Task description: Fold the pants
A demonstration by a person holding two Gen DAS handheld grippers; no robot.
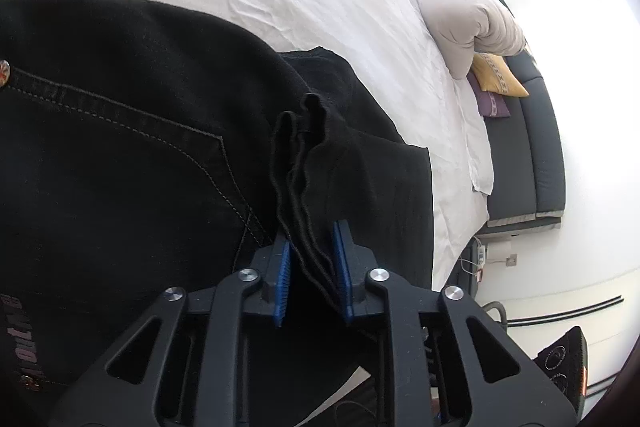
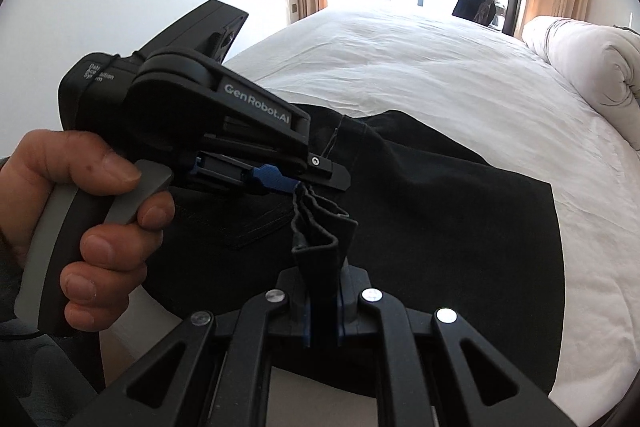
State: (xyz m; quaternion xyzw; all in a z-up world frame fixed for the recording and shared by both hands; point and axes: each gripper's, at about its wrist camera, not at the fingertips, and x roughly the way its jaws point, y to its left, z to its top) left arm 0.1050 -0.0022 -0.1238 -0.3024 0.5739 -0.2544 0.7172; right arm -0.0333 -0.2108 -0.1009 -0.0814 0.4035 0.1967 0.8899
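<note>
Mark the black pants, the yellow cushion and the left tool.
black pants (image 1: 120, 155), left wrist view, on the stitched back pocket.
yellow cushion (image 1: 498, 77), left wrist view, on its top face.
left tool (image 2: 298, 185), right wrist view, at the blue fingertips pinching the hem.

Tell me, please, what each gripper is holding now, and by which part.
Both hold the black pants by a bunched edge: the right gripper is clamped on it, and the left gripper has it between its pads.

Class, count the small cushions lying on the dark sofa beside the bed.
2. A yellow cushion lies on the sofa by the bed's duvet; a purple cushion lies just beneath it, partly covered. Others may be hidden.
</note>
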